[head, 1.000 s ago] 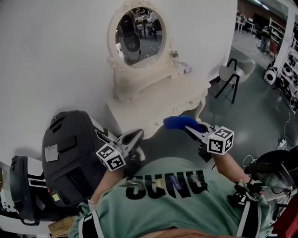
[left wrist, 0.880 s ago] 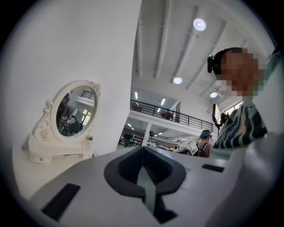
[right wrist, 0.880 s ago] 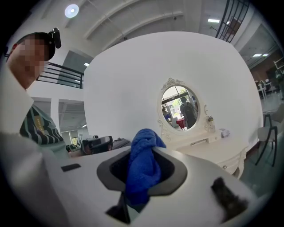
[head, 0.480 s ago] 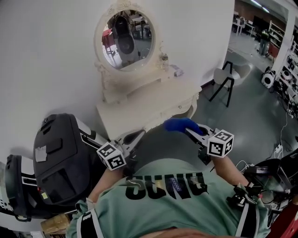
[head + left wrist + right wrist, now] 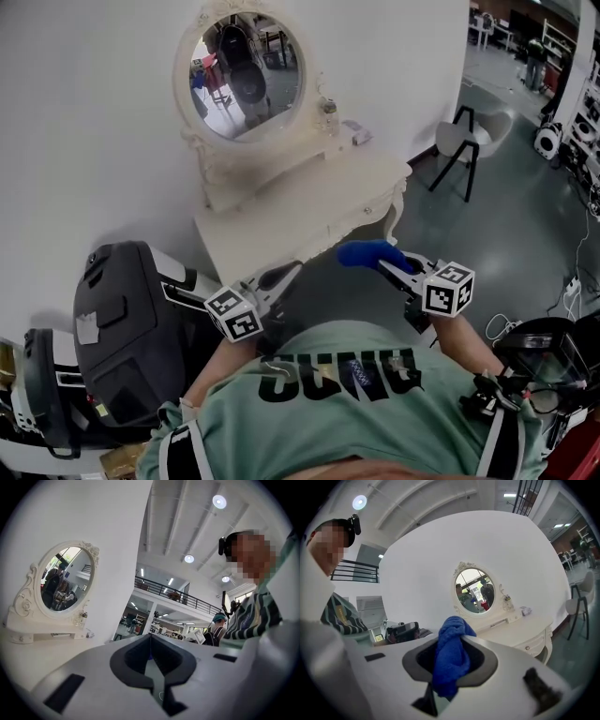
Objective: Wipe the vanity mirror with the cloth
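**Cloth gripped, mirror not yet reached**

The right tongs [image 5: 382, 261] were clenched on the blue cloth [image 5: 364, 251], and the left tongs [image 5: 279, 276] were closed on nothing. The vanity mirror [image 5: 246, 77] stood well apart, behind the tabletop [image 5: 309, 211]. The bunched cloth should meet the glass flat. A small bottle [image 5: 328, 105] beside the frame risked a knock, and a black case [image 5: 127, 323] sat to the left.

The cream tabletop [image 5: 309, 211] is seen pushed against a white wall [image 5: 94, 141], with its front edge scalloped. At the back, the mirror [image 5: 246, 75] is held upright on a carved stand [image 5: 267, 169], oval glass in a cream frame. A small jar [image 5: 329, 106] is spotted just beside the frame's right side. A pale packet [image 5: 362, 137] is laid near the right rear corner. Below, a grey floor [image 5: 506, 234] is shown, and a chair [image 5: 466, 141] is stood on it to the right of the tabletop.
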A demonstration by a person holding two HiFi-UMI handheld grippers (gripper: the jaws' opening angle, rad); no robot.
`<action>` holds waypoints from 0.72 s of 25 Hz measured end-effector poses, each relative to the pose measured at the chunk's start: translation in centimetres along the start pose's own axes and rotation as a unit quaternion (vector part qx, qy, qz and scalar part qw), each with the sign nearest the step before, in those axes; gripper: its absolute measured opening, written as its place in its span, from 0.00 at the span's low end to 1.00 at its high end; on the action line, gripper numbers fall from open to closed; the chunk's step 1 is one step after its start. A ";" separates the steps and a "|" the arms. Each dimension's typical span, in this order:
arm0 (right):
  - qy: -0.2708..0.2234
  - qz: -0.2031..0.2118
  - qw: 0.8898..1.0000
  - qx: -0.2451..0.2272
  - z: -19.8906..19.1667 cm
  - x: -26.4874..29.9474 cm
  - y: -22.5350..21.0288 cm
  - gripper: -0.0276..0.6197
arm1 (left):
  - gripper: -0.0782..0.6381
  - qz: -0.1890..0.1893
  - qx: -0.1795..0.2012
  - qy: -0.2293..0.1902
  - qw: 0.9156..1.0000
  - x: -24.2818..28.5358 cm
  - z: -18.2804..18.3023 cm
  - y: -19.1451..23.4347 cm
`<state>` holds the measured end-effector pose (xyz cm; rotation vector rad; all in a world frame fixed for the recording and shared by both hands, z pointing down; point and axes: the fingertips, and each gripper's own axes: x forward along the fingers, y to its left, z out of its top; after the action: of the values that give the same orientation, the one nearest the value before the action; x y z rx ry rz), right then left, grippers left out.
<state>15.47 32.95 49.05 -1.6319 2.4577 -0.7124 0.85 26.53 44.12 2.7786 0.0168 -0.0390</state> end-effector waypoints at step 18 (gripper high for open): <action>0.000 -0.003 0.998 -0.057 10.8 27.8 -1.7 0.17 | 0.13 0.003 -0.004 -0.020 1.000 -7.1 10.7 26.6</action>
<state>8.94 4.08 44.85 -1.6786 2.5362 -0.5829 -6.12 -2.19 43.76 2.7700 -0.0021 -0.0938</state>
